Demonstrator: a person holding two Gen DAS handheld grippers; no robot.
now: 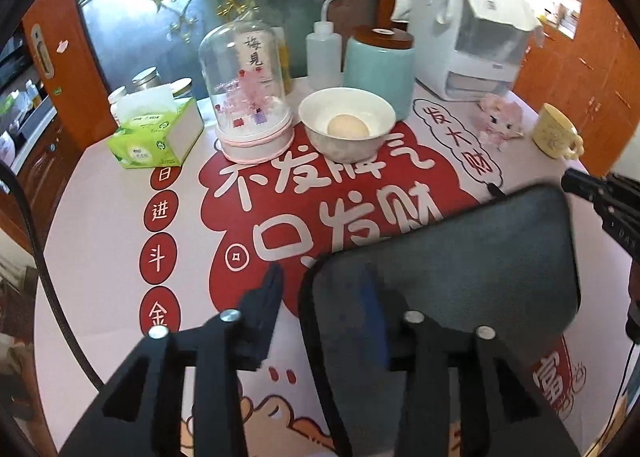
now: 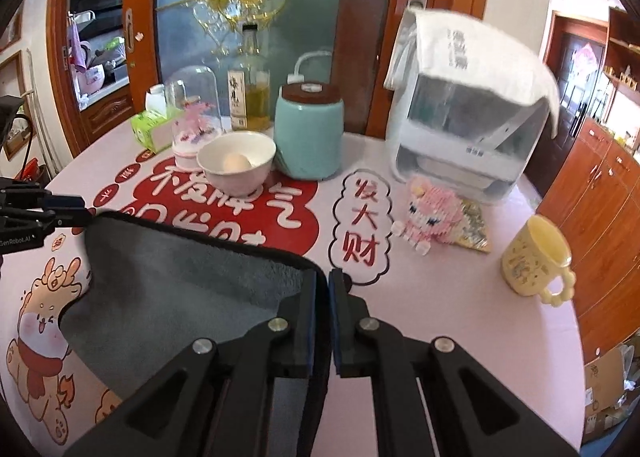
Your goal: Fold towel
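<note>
Holding one edge of the grey towel up off the counter, both grippers appear to be partway through a fold, judging by how the cloth hangs between them. The right gripper has its fingers pressed together with the towel's black-bound corner pinched between the blue pads. The left gripper looks different: in its own view the fingers stand well apart, and the towel drapes over and around the right-hand finger, hiding its pad. From the right wrist view the left gripper's tip sits right at the towel's far corner, but whether it truly clamps the cloth I cannot tell.

Lifting by two corners of one edge keeps that edge taut and straight, which should let the cloth be laid over itself evenly.

The towel is a dark grey, plush microfibre cloth with rounded corners and a thin black stitched border. Its upper edge stretches between the grippers; the lower part sags in a soft curve toward the printed red-and-pink cover on the counter.

A white bowl holding an egg, a teal canister and a yellow mug stand near, apart from the cloth.
</note>
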